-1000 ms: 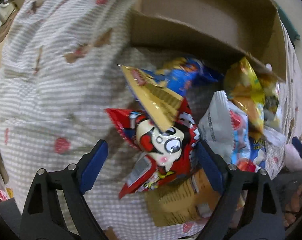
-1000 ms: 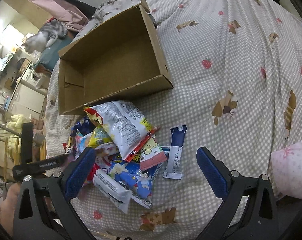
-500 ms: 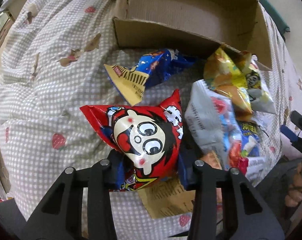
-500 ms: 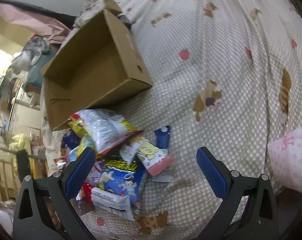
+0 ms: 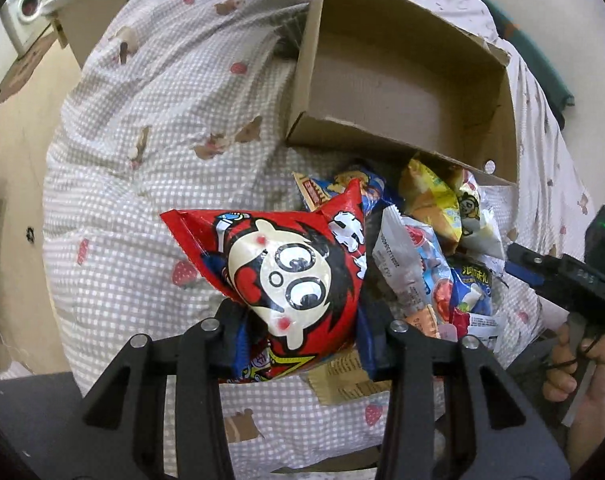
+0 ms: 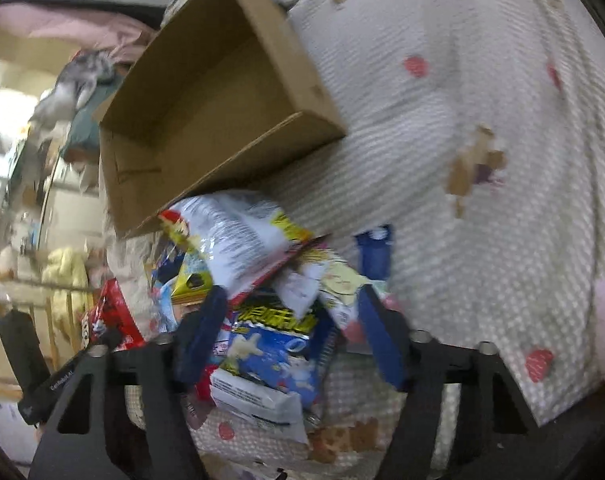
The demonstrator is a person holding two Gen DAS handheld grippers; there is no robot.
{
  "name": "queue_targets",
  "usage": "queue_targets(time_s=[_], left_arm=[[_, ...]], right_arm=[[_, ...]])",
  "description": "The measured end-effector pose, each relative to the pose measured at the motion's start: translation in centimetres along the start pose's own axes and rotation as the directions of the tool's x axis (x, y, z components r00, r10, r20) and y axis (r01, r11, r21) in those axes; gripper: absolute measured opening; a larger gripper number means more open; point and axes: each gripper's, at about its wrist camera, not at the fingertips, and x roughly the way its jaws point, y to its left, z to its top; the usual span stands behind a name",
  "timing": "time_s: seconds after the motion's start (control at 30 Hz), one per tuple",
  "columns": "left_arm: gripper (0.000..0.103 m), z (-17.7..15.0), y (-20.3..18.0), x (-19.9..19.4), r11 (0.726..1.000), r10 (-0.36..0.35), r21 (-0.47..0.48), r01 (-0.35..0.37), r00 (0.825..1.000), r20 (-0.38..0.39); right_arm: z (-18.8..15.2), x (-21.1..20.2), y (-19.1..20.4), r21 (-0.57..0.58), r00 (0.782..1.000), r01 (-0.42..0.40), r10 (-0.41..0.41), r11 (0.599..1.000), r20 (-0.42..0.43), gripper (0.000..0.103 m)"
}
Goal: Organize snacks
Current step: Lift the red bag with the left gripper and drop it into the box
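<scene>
Checked bedspread (image 5: 150,184) with strawberry and bear prints is covering the bed; an open cardboard box (image 5: 402,92) is sitting at the far side with nothing showing inside, and the heap of snack packets (image 5: 434,256) is lying just in front of its near wall.

Left tool (image 5: 302,340) is pinching the red cartoon-face bag (image 5: 290,268) by its near end, fingers pressed in on both sides. The bag is standing up over the bedspread at the left edge of the heap, its far corner overlapping a blue-and-tan packet (image 5: 322,192).

Handling, as a judgement — puffed foil pillow, light, air-filled, slick skin, contents probably brittle. Hold it at the crimped end seam or low on the body, gently; a hard squeeze could burst it or crush what is inside.

Right tool (image 6: 290,340) is working at the near side of the heap, its fingers partly closed around a blue-and-white packet (image 6: 270,356); the view is blurred, so I cannot tell whether it is gripping.

Against half a second ago — the left tool is holding the same clamp on the red bag but is showing it higher and nearer the box, with more floor visible at left. The right tool's fingers, then spread wide above the heap, are now much closer together and down among the packets.
</scene>
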Motion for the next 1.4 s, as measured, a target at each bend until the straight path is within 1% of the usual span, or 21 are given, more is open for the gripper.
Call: queue_targets(time_s=[0.03, 0.17, 0.23, 0.27, 0.3, 0.33, 0.4, 0.5, 0.77, 0.9, 1.03, 1.13, 1.2, 1.3, 1.4], left_arm=[[0.037, 0.4, 0.0, 0.4, 1.000, -0.005, -0.006, 0.005, 1.000, -0.005], [0.038, 1.1, 0.2, 0.5, 1.000, 0.012, -0.003, -0.012, 1.000, 0.010], [0.038, 1.4, 0.3, 0.8, 1.000, 0.019, -0.003, -0.019, 1.000, 0.019], [0.038, 1.5, 0.3, 0.7, 1.000, 0.022, -0.006, -0.022, 1.000, 0.019], [0.038, 1.5, 0.2, 0.6, 1.000, 0.025, -0.007, -0.025, 0.999, 0.020], [0.038, 1.6, 0.4, 0.9, 1.000, 0.027, -0.008, -0.026, 0.999, 0.019], [0.038, 1.7, 0.6, 1.1, 1.000, 0.025, -0.010, -0.025, 1.000, 0.015], [0.038, 1.6, 0.6, 1.3, 1.000, 0.024, 0.000, -0.024, 1.000, 0.014], [0.038, 1.4, 0.2, 1.5, 0.999, 0.049, 0.017, -0.049, 0.999, 0.019], [0.038, 1.2, -0.2, 1.0, 0.998, 0.061, 0.033, -0.062, 0.997, 0.044], [0.038, 0.9, 0.0, 0.4, 0.996, 0.081, 0.040, -0.084, 0.994, 0.073], [0.038, 0.8, 0.4, 0.2, 0.996, 0.083, 0.024, -0.086, 0.993, 0.080], [0.038, 0.9, 0.5, -0.1, 0.996, 0.089, 0.018, -0.091, 0.992, 0.092], [0.038, 1.3, 0.5, -1.0, 0.996, 0.087, 0.013, -0.089, 0.989, 0.123], [0.038, 2.1, 0.2, -2.1, 0.997, 0.077, 0.009, -0.079, 0.988, 0.135]], right_arm=[[0.2, 0.6, 0.1, 0.002, 1.000, 0.006, -0.006, 1.000, -0.014, 0.049], [0.2, 2.0, -0.1, -0.011, 0.999, 0.045, -0.046, 0.999, -0.030, 0.044], [0.3, 2.3, 0.3, -0.029, 0.998, 0.051, -0.052, 0.998, -0.032, 0.031], [0.3, 2.3, 0.4, -0.033, 0.998, 0.043, -0.045, 0.999, -0.035, 0.027], [0.1, 2.4, 0.4, -0.033, 0.998, 0.041, -0.042, 0.999, -0.038, 0.015], [0.0, 2.4, 0.4, -0.039, 0.998, 0.046, -0.047, 0.998, -0.038, 0.011], [-0.5, 2.2, 0.7, -0.057, 0.998, 0.045, -0.047, 0.997, -0.031, 0.008], [-1.2, 1.7, 1.5, -0.104, 0.999, 0.050, -0.052, 0.993, -0.012, 0.007], [-2.5, -2.8, 2.1, -0.138, 0.999, 0.039, -0.035, 0.990, 0.034, 0.005], [-3.5, -6.0, 2.1, -0.161, 0.998, 0.024, -0.015, 0.987, 0.054, 0.005], [-3.8, -8.4, 3.4, -0.195, 0.995, 0.012, 0.006, 0.981, 0.095, 0.005], [-3.7, -10.5, 4.6, -0.238, 0.985, -0.020, 0.059, 0.971, 0.160, 0.005], [-3.7, -12.0, 4.8, -0.259, 0.971, -0.061, 0.118, 0.964, 0.209, 0.004], [-3.4, -13.5, 5.4, -0.275, 0.944, -0.102, 0.180, 0.956, 0.275, 0.004], [-2.5, -14.1, 6.0, -0.280, 0.928, -0.116, 0.204, 0.953, 0.311, 0.005]])
